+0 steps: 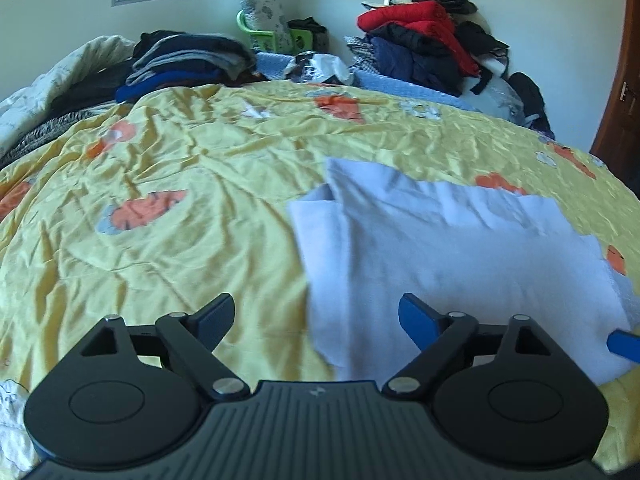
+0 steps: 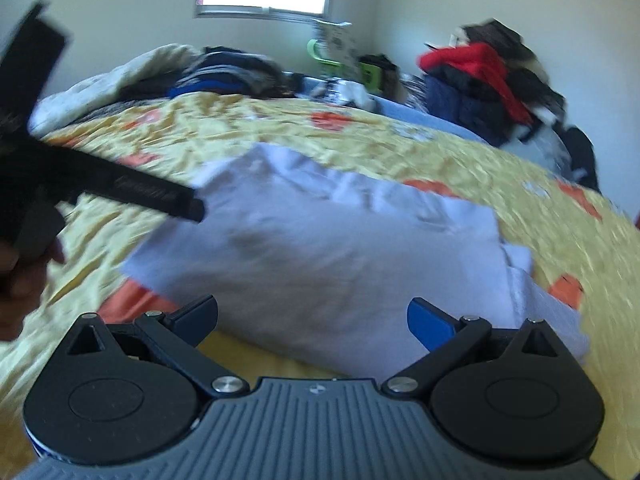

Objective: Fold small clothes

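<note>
A pale lavender garment (image 1: pixel 452 264) lies partly folded on the yellow patterned bedspread (image 1: pixel 160 184). My left gripper (image 1: pixel 316 316) hovers over the garment's near left edge, open, with nothing between its blue pads. In the right wrist view the same garment (image 2: pixel 320 248) fills the middle, blurred. My right gripper (image 2: pixel 312 320) stands open just above its near edge, pads apart from the cloth. The black body of the left gripper (image 2: pixel 120 188) and a hand (image 2: pixel 16 280) on it show at the left of that view. A blue fingertip of the right gripper (image 1: pixel 624 344) pokes in at the lower right.
Folded dark clothes (image 1: pixel 188 60) are stacked at the bed's far left. A heap of red, navy and black clothing (image 1: pixel 432 40) rises at the far right by the wall. A green basket (image 1: pixel 276 36) sits in the corner under the window. A brown door (image 1: pixel 624 92) borders the right.
</note>
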Demonstrator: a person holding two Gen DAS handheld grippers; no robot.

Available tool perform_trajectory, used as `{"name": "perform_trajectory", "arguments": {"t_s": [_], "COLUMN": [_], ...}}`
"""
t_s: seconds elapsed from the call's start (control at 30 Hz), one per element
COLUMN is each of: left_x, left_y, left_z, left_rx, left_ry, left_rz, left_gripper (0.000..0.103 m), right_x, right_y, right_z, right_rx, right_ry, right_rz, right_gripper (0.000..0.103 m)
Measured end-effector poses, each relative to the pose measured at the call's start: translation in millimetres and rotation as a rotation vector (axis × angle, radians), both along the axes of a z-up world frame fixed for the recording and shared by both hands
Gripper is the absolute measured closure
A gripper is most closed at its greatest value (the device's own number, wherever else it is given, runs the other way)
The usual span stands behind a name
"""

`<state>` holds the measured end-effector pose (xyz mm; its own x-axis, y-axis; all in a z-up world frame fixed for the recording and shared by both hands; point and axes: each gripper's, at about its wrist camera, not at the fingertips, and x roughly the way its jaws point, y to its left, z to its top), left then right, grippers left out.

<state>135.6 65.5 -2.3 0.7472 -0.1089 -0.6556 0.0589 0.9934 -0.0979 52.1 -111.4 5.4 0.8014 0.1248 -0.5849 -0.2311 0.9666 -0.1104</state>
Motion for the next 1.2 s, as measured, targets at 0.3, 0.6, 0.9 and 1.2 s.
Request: {"name": "perform_trajectory", "arguments": {"t_s": [0.3, 0.6, 0.9, 1.2], "left_x": [27, 57, 94, 142], "left_y": [50, 60, 67, 66], "left_z": [-10, -19, -38, -51], "left_rx": [-0.268, -0.459, -0.720, -0.874], "left_ry": [0.154, 0.235, 0.279, 0.307], "left_rz": [-0.002, -0.069, -0.123, -0.148], "left_gripper": [0.013, 0.013, 0.013, 0.013], "right_x": [-22, -28, -14, 4], "right_y": [60, 100, 120, 142], "right_z": [-13, -31, -39, -49], "right_rx": [-0.194, -0.387, -0.470, -0.512], "right_ry": [-0.048, -0.122, -0.192, -0.213], "right_rz": [0.136, 0.161, 0.139, 0.135], "right_gripper": [0.002, 0.007, 0.013, 0.045]}}
